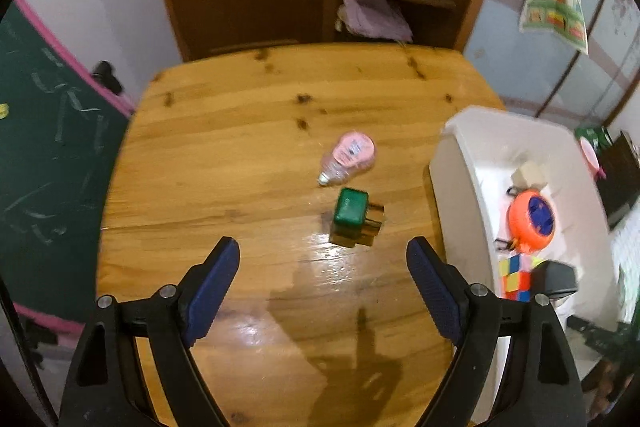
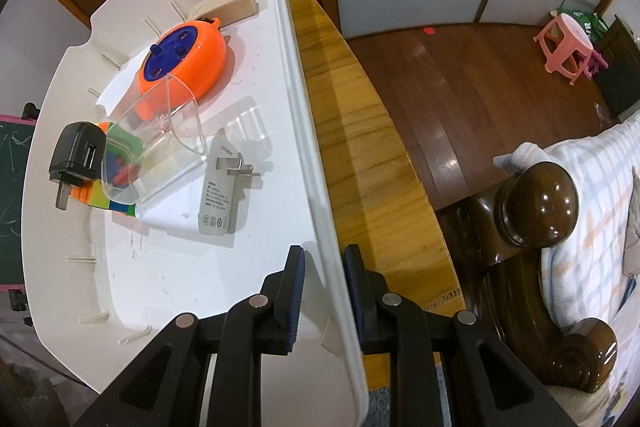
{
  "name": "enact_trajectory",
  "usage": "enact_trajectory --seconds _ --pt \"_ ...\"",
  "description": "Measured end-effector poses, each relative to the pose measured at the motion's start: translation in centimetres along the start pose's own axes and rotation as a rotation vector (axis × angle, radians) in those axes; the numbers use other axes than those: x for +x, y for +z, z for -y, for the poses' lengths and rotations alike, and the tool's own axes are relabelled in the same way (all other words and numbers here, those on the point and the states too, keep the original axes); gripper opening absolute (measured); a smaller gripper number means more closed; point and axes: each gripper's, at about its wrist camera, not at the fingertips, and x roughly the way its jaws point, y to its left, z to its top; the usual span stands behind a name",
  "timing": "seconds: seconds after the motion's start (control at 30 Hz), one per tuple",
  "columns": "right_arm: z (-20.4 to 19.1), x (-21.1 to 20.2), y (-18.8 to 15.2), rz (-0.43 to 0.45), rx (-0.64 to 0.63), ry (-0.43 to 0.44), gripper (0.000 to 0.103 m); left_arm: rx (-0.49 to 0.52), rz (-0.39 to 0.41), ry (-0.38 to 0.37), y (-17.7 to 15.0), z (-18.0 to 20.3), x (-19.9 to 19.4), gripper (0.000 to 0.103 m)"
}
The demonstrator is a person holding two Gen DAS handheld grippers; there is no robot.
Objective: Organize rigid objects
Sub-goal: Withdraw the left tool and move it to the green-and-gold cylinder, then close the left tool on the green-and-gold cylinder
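The right gripper (image 2: 322, 291) is clamping the white bin (image 2: 304, 115) wall at the bench (image 1: 224, 155) right edge, steadying it. The left gripper (image 1: 323, 281), jaws apart and empty, is hovering near the green plug (image 1: 354, 213) mid-bench; next it likely needs lowering and closing on it.

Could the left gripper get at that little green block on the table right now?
Probably yes. The left gripper is open and the green block lies ahead on bare table, apart from the pink bottle.
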Motion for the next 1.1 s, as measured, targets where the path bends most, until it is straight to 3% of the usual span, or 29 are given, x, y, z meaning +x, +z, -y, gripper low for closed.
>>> enact_trajectory --seconds 0.23,0.63,0.73,0.8,0.9,1.1 --pt "0.0 0.2 0.0 -0.008 -0.007 0.000 0.022 0.067 -0.044 -0.036 0.0 1.2 4.9 0.088" --pt "0.5 0.5 0.0 -0.023 0.004 0.008 0.023 0.105 -0.078 -0.038 0.7 2.7 9.2 0.087" --pt "0.5 0.5 0.0 -0.023 0.002 0.008 0.022 0.097 -0.080 -0.031 0.7 2.6 9.7 0.076" --pt "0.4 0.5 0.0 -0.023 0.002 0.007 0.022 0.085 -0.092 -0.025 0.6 2.4 10.2 0.061" --pt "0.4 0.5 0.0 -0.023 0.003 0.008 0.023 0.070 -0.085 -0.023 0.4 2.2 10.2 0.047" --pt "0.5 0.6 0.0 -0.021 0.003 0.011 0.023 0.045 -0.074 -0.005 0.0 2.0 10.0 0.047"
